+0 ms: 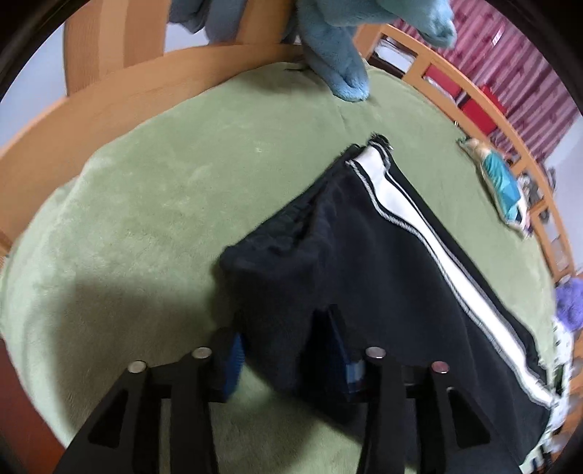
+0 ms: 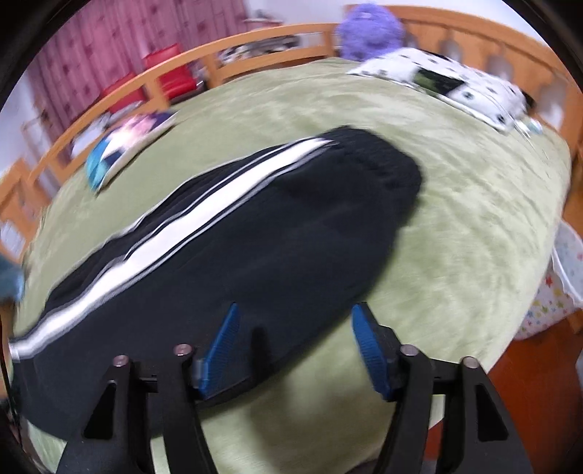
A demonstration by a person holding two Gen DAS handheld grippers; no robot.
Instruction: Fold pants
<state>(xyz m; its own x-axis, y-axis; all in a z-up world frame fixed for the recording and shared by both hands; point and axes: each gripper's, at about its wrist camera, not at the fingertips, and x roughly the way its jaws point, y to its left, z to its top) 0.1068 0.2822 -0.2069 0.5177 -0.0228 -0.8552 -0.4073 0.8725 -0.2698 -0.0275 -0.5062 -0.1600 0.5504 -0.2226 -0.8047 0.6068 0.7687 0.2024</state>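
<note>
Black pants [image 1: 349, 277] with a white side stripe lie on a green blanket [image 1: 145, 226]. In the left wrist view my left gripper [image 1: 288, 353] is open, with black cloth lying between its blue-padded fingers; the right pad is partly covered by the fabric. In the right wrist view the pants [image 2: 255, 233] stretch from lower left to the waistband at upper right. My right gripper [image 2: 295, 346] is open over the near edge of the pants, its blue pads apart, gripping nothing. This view is motion-blurred.
A blue plush toy [image 1: 339, 54] hangs at the far bed edge. A book [image 1: 499, 182] lies right of the pants. A purple plush [image 2: 368, 29], a white spotted pillow [image 2: 444, 84] and the wooden bed rail [image 2: 255, 43] sit at the back.
</note>
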